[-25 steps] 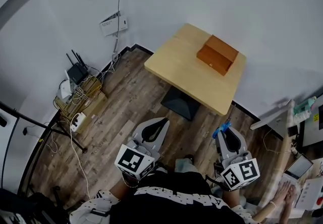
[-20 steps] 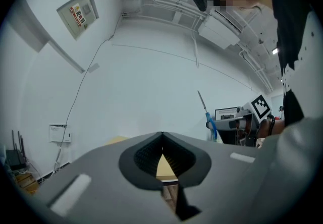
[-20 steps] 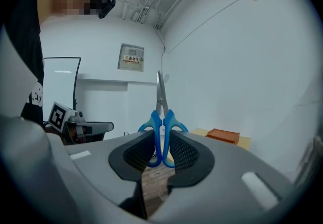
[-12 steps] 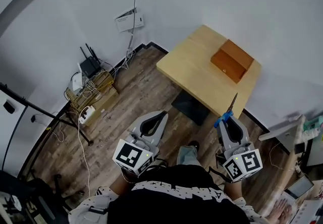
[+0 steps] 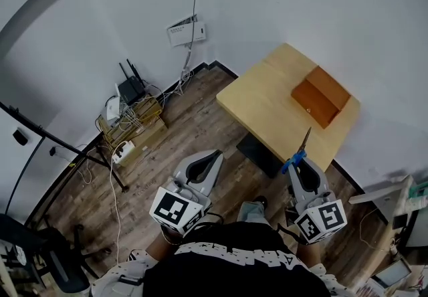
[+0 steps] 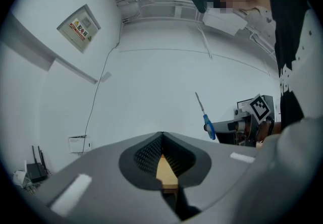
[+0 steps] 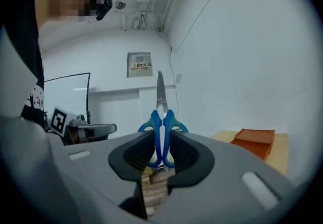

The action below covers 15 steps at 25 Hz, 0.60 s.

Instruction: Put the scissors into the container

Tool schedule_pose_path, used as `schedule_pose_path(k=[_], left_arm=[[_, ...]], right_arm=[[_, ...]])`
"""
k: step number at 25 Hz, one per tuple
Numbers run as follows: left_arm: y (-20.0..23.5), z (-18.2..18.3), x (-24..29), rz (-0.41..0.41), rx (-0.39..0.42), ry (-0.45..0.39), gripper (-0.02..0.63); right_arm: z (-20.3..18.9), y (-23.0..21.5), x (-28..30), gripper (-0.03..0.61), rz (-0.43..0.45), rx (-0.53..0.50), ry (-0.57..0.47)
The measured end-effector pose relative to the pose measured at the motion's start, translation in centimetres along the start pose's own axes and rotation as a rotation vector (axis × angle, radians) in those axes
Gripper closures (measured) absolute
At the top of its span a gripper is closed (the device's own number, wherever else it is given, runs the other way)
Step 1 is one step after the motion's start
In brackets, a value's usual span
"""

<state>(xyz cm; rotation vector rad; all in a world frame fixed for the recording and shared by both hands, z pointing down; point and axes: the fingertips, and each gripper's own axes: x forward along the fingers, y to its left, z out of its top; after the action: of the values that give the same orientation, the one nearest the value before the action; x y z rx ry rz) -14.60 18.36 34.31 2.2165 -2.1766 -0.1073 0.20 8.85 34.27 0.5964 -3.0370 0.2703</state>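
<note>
My right gripper (image 5: 299,164) is shut on the blue handles of the scissors (image 5: 299,152), held over the wooden floor just short of the table's near edge. Its blade points up and away toward the table (image 5: 267,105). In the right gripper view the scissors (image 7: 160,117) stand upright between the pads. The orange container (image 5: 320,97) lies on the table's far right side and shows as an orange container (image 7: 255,140) low at the right. My left gripper (image 5: 212,157) hangs beside it over the floor; its jaws meet with nothing between them (image 6: 161,137).
A router, a tangle of cables and a cardboard box (image 5: 130,123) sit on the floor by the left wall. A stand's dark leg (image 5: 60,148) crosses the left floor, with a chair (image 5: 57,265) at bottom left. The table's black base (image 5: 257,153) is under the table.
In the head view the table and container have slid right and lower, as have the floor things. The scissors' blade now rises clear above the right gripper near the table's edge.
</note>
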Motion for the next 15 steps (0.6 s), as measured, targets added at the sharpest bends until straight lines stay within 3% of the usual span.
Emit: schedule_pose_path(k=[15], left_arm=[[-2.2, 0.4, 9.6, -0.053, 0.017, 0.014, 0.612]], right_arm=[[1.4, -8.6, 0.6, 0.472, -0.034, 0.03, -0.002]])
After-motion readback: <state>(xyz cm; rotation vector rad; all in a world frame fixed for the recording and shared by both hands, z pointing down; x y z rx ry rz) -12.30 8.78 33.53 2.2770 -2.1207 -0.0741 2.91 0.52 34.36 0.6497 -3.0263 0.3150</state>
